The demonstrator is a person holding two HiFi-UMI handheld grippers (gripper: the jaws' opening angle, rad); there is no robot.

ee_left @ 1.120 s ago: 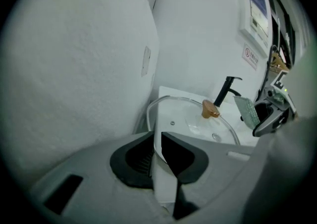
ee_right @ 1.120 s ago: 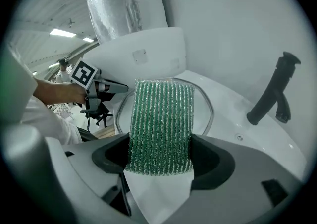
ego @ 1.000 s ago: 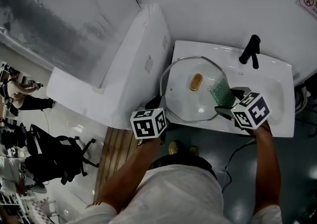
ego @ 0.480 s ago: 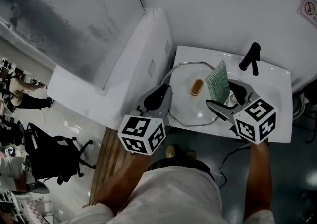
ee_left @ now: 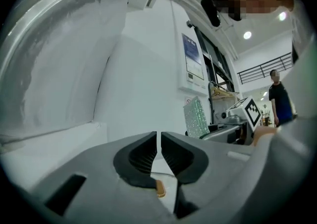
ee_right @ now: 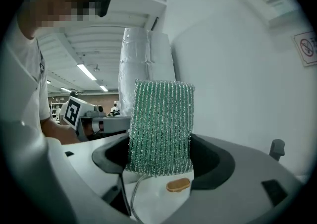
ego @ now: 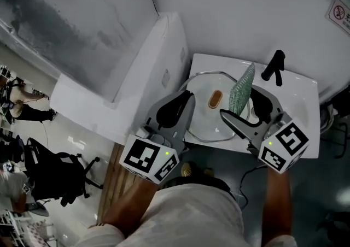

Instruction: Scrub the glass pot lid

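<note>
The glass pot lid (ego: 203, 119) lies flat in the white sink (ego: 298, 86), its tan knob (ego: 215, 99) pointing up. My right gripper (ego: 243, 110) is shut on a green scrub pad (ego: 242, 88), which stands upright above the lid's right side. In the right gripper view the scrub pad (ee_right: 161, 124) fills the gap between the jaws, with the knob (ee_right: 178, 185) below it. My left gripper (ego: 183, 101) hovers over the lid's left rim. Its jaws are shut to a thin slit with nothing between them (ee_left: 159, 154), and the knob (ee_left: 159, 188) shows beneath.
A black faucet (ego: 275, 65) stands at the sink's back edge. A large white slanted casing (ego: 136, 76) adjoins the sink on the left. Wooden slats (ego: 117, 169) and a black office chair (ego: 60, 177) are on the floor lower left. A person (ee_left: 280, 100) stands far off.
Both grippers have risen towards the camera. The scrub pad has come up off the lid and moved toward the back. The left gripper has left the lid's rim.
</note>
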